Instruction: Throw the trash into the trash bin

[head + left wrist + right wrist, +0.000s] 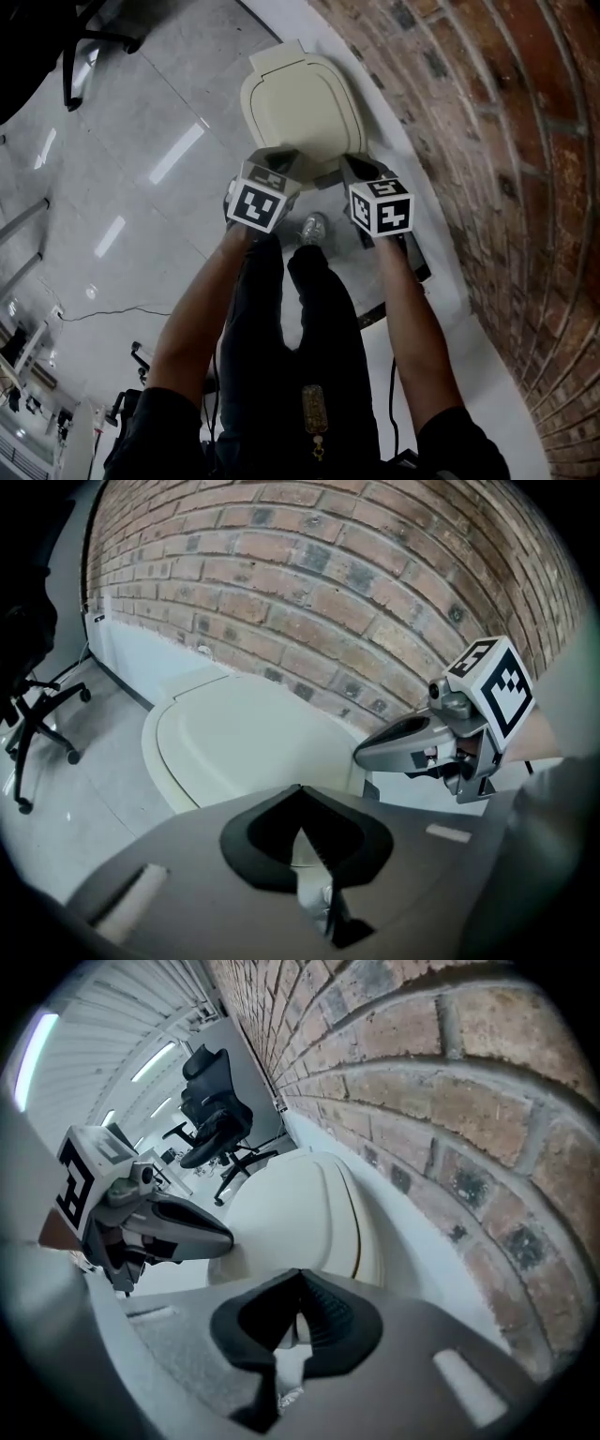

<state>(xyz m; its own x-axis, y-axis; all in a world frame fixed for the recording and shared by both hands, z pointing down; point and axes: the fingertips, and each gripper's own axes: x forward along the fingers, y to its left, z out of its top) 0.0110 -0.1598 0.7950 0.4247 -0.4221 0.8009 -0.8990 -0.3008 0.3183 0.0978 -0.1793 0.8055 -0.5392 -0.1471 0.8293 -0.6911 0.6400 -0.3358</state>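
Note:
The trash bin [300, 103] is cream with its lid down, and it stands against the brick wall; it also shows as the bin [234, 742] and the bin [291, 1204]. Both grippers hover side by side just in front of it, pointing down at its near edge. My left gripper [278, 161] is shut, and a thin crinkled shiny scrap of trash [314, 902] is pinched low between its pads. My right gripper [359, 169] looks shut too, with a pale crinkled scrap [289, 1397] showing low between its jaws. Each gripper sees the other beside it.
The brick wall [487, 169] with a white skirting [141, 658] runs along the right behind the bin. An office chair [37, 714] stands on the grey floor to the left. A small shiny rounded thing [314, 228] sits by the person's legs; I cannot identify it.

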